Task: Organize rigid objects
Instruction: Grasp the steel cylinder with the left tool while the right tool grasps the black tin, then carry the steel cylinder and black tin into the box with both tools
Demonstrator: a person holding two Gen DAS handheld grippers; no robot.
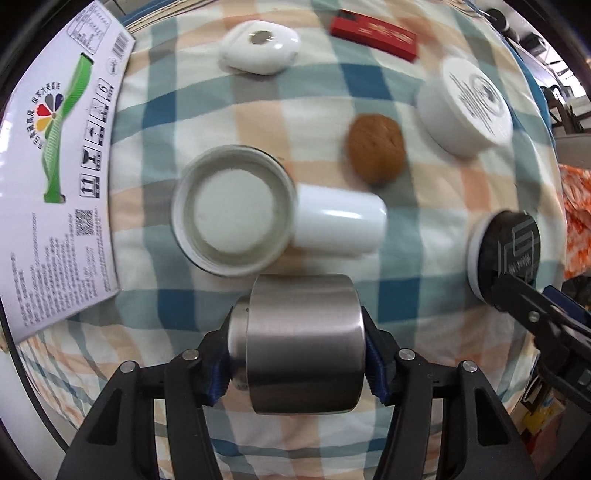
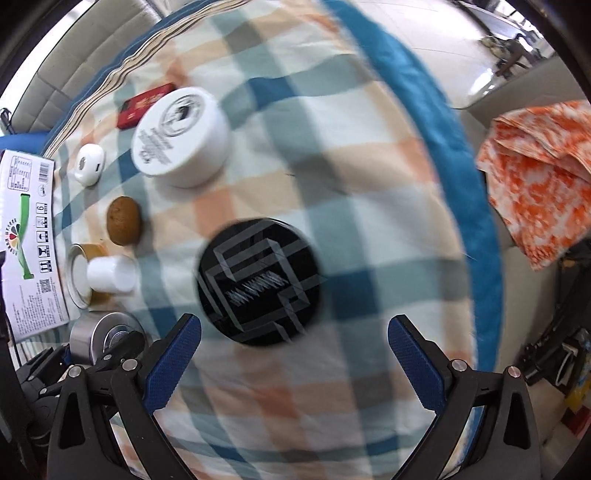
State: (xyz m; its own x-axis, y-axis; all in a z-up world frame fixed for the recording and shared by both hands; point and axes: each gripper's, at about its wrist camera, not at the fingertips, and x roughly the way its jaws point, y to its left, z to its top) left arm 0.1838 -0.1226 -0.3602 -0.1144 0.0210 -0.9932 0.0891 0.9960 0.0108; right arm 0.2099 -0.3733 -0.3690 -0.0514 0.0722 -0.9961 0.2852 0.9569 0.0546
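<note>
My left gripper (image 1: 301, 363) is shut on a silver metal cylinder (image 1: 303, 343), held just above the checked cloth (image 1: 184, 92); the cylinder also shows in the right wrist view (image 2: 99, 338). My right gripper (image 2: 295, 354) is open and empty, its blue pads (image 2: 173, 365) either side of a black-lidded round jar (image 2: 258, 282), just short of it. That jar shows at the right in the left wrist view (image 1: 506, 254). Ahead lie a tape roll (image 1: 232, 210), a small white cup on its side (image 1: 340, 221), a walnut (image 1: 376, 147) and a white jar (image 1: 469, 107).
A white earbud case (image 1: 258, 48) and a red box (image 1: 373, 33) lie at the far side. A printed white carton (image 1: 55, 158) borders the cloth on the left. An orange patterned cloth (image 2: 539, 173) lies off the bed to the right.
</note>
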